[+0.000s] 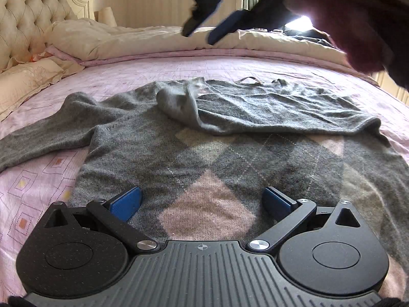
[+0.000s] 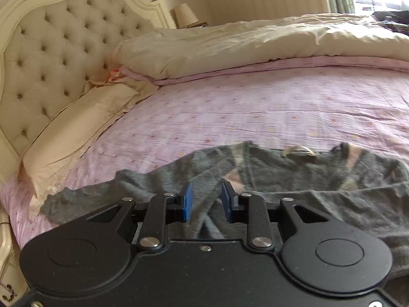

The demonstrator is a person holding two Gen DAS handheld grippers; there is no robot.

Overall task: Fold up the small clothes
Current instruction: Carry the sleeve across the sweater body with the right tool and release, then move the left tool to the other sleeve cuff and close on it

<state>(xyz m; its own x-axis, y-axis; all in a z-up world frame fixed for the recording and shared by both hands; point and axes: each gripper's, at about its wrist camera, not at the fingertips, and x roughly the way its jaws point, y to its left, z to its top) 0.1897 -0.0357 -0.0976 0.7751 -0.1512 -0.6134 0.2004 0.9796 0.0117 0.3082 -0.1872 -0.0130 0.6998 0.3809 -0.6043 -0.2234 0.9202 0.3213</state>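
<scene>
Pink bedsheet (image 1: 179, 71) w/ grey argyle sweater (image 1: 204, 158), one sleeve (image 1: 281, 112) folded across. Left gripper (image 1: 202, 202) wide open, empty; right gripper (image 2: 206, 202) partly open, nothing gripped.

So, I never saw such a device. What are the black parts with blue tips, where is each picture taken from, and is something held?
They are two hand-held grippers; a person carries one in each hand. Each picture comes from a camera on one gripper, looking along its fingers. The left gripper is wide open above a grey sweater with pink diamonds. The sweater lies on a pink bed sheet, one sleeve folded across it. The right gripper is partly open above the sweater. Neither holds anything. Behind are a cream duvet and headboard.
</scene>
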